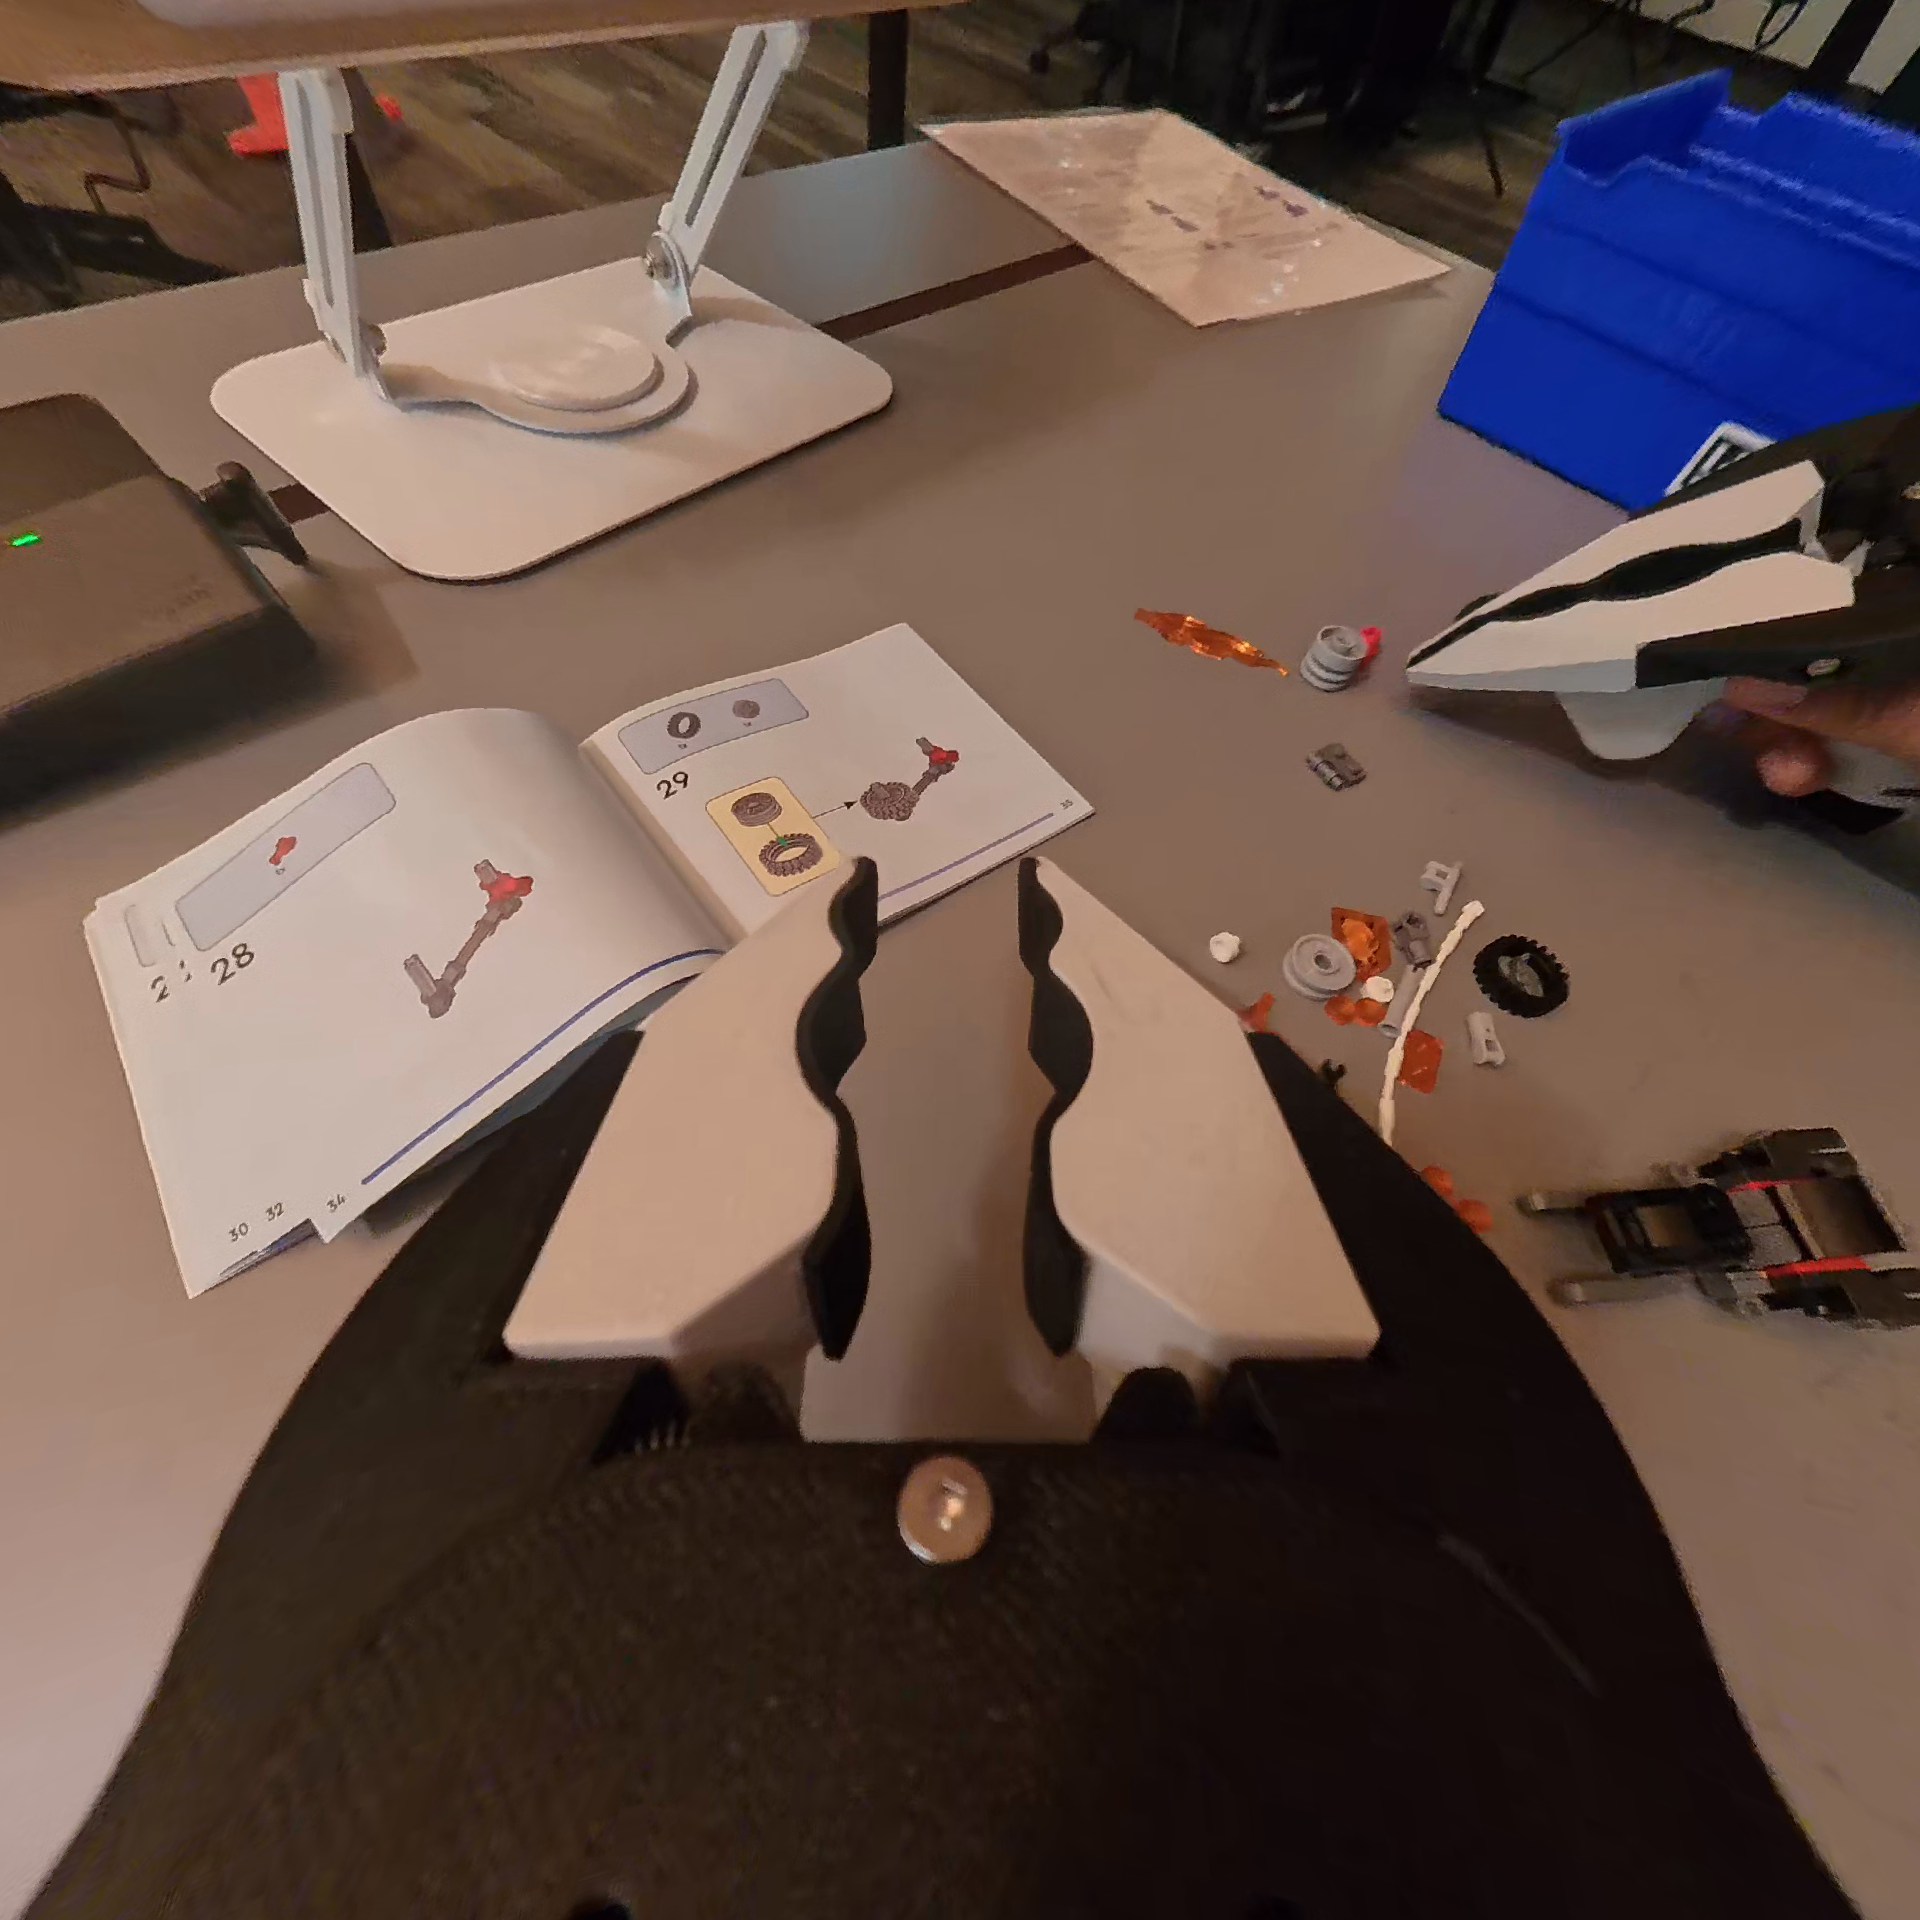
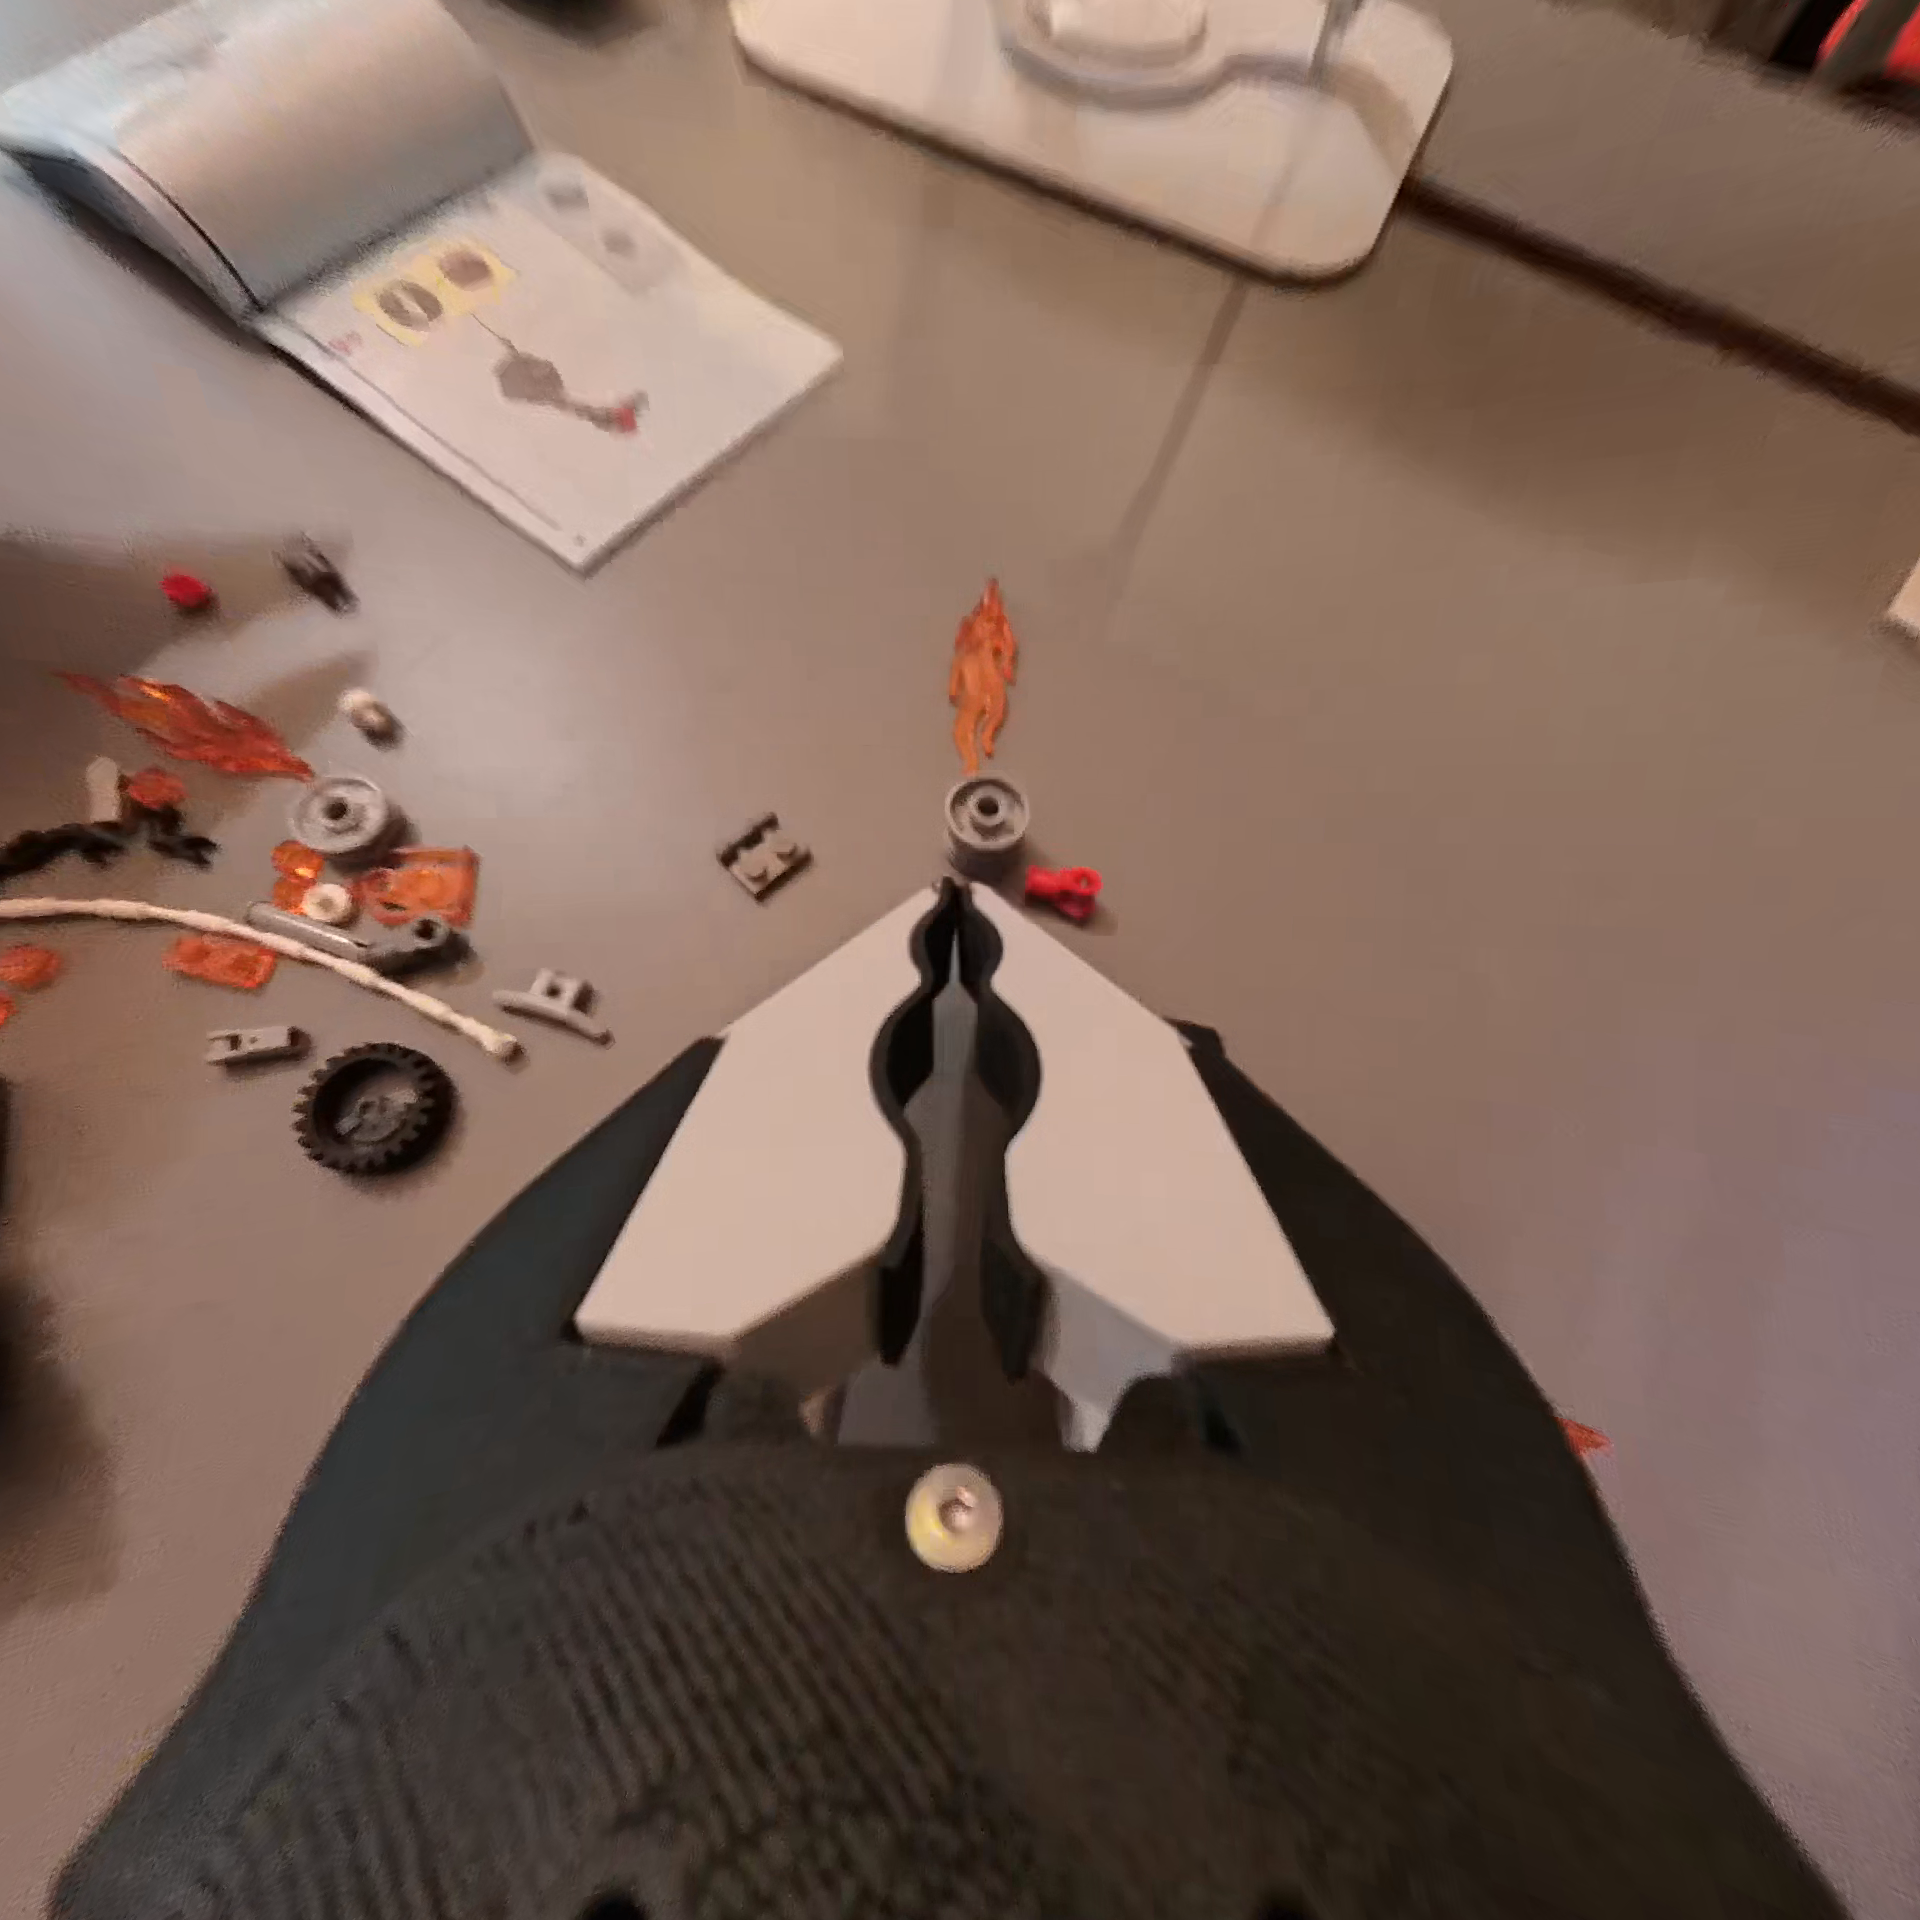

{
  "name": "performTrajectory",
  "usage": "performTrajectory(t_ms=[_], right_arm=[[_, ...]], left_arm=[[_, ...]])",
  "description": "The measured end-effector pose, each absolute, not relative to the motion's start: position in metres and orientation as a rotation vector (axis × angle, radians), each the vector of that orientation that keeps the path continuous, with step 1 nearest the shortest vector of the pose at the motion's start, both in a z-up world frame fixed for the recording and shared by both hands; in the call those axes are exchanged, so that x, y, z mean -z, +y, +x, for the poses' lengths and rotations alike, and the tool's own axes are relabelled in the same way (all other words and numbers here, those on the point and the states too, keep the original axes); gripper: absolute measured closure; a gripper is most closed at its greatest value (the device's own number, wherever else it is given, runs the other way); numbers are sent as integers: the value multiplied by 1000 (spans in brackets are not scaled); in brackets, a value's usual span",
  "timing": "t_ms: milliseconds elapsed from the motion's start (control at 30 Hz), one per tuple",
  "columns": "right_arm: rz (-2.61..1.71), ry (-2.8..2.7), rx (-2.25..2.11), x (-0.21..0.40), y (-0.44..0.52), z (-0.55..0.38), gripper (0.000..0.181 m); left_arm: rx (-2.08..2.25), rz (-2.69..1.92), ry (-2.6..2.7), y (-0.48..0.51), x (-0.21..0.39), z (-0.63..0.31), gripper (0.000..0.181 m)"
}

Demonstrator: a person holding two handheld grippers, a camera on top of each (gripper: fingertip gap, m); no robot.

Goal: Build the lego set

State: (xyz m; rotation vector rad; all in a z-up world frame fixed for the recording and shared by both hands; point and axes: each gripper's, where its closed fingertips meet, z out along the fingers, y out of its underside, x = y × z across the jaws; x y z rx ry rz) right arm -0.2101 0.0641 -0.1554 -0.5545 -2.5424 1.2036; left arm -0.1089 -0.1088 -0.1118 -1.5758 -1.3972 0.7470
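My left gripper (image 1: 940,883) is open and empty. It hovers over the table at the near corner of the open instruction booklet (image 1: 582,914). My right gripper (image 2: 951,896) is shut, its tips touching with nothing seen between them. It sits just short of an upright grey wheel hub (image 2: 987,821), with a small red piece (image 2: 1065,891) to the right of the tips. In the left wrist view the right gripper (image 1: 1423,665) points at the same hub (image 1: 1335,657). An orange flame piece (image 2: 982,675) lies beyond the hub. A partly built black model (image 1: 1756,1226) lies at the right.
Loose parts lie in a pile: a black tyre (image 1: 1520,971), a second grey wheel hub (image 1: 1317,966), a white string (image 1: 1423,1018) and orange pieces (image 1: 1361,935). A dark grey plate (image 1: 1335,767) lies apart. A white stand (image 1: 551,416), blue bin (image 1: 1704,291), paper sheet (image 1: 1184,208) and black box (image 1: 125,603) stand farther back. The tips of one gripper are about 20 centimeters away from the tips of the other. The orange flame piece (image 2: 982,675) lies around 7 centimeters away from my right fingertips. It turns up in the left wrist view (image 1: 1202,639) as well. From the left gripper's tips to the partly built black model (image 1: 1756,1226) is close to 15 centimeters.
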Motion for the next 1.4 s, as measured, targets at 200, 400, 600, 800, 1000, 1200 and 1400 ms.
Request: performTrajectory(t_ms=[200, 400, 600, 800, 1000, 1200, 1400], right_arm=[[-447, -2332, -1441, 110, 66, -207, 181], [-538, -2342, -1342, 125, 80, -223, 152], [-516, -2384, -1272, 138, 75, -223, 144], [-508, -2481, -1012, 164, 71, -235, 137], [-542, -2571, -998, 167, 67, -231, 167], [-383, -2472, -1511, 114, 47, -190, 167], [295, -1961, -1981, 23, 29, -94, 167]], left_arm=[[-607, -1436, -1297, -81, 93, -103, 152], [-562, -1436, -1274, -68, 95, -100, 151], [-553, -1414, -1262, -69, 91, -100, 151], [-540, -1401, -1231, -77, 87, -92, 151], [-628, -1516, -1269, -99, 100, -83, 152], [-514, -1364, -1153, -83, 72, -75, 149], [185, -1103, -907, -8, 45, -48, 153]])
